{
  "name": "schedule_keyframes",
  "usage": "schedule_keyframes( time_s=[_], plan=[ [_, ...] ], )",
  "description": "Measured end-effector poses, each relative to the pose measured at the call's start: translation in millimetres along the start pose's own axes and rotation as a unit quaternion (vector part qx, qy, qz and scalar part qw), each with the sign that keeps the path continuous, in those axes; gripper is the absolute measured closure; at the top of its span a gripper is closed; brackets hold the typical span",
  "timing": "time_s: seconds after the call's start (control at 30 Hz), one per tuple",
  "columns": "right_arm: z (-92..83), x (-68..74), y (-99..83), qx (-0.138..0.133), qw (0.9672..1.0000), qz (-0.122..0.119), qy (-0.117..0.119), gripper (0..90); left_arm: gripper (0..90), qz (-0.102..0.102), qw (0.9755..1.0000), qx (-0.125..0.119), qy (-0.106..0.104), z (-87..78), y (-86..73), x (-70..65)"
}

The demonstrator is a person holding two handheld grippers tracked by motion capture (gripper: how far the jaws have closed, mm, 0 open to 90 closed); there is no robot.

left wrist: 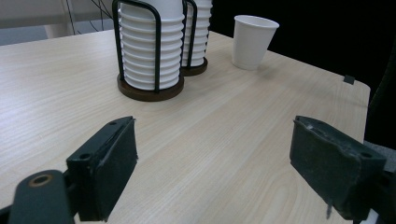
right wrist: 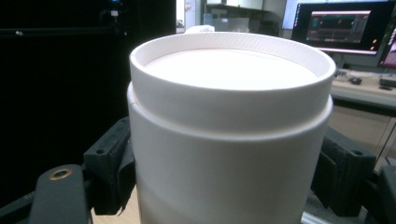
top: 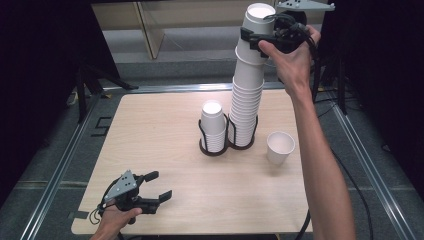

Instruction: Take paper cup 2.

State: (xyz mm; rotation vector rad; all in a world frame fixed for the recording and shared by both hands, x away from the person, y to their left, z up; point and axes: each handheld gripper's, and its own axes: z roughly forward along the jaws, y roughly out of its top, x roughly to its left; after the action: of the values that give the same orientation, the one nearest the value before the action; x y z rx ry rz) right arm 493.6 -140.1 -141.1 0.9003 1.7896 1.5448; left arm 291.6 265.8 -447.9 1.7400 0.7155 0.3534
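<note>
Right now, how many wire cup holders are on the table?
2, side by side mid-table: the left holder with a short cup stack, the right holder with the tall stack whose top the right gripper clamps.

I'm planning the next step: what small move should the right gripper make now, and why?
Probably lift straight up: the right gripper is shut on the top cup, which is partly raised but not yet out of the tall stack. A sideways pull might tip it.

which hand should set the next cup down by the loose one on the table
Probably the right. Its gripper is already clamped on the top cup of the tall stack, above the loose cup. The left gripper rests open at the table's near edge.
</note>
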Motion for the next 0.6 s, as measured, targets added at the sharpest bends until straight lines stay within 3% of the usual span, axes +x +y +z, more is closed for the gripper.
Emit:
schedule_keyframes(
  time_s=[0.07, 0.33, 0.43, 0.6],
  plan=[
    [-3.8, 0.6, 6.3, -0.008, 1.0, -0.002, -0.001, 21.0, 14.7, -0.002, 0.9999, -0.009, -0.006, 1.6, -0.7, 0.4],
    [-26.6, 2.7, 30.1, -0.034, 0.9994, -0.005, -0.003, 21.0, 14.7, 0.001, 1.0, 0.001, 0.0, 0.0, -0.1, -0.2],
    [-37.6, 3.7, 32.8, -0.034, 0.9994, -0.011, -0.004, 21.0, 14.8, -0.001, 0.9999, -0.009, -0.006, 1.9, -1.0, 0.6],
    [-57.5, 4.9, 24.6, -0.03, 0.9995, -0.009, 0.007, 21.0, 14.7, 0.0, 1.0, 0.003, 0.001, 0.5, -0.3, 0.0]
  ],
)
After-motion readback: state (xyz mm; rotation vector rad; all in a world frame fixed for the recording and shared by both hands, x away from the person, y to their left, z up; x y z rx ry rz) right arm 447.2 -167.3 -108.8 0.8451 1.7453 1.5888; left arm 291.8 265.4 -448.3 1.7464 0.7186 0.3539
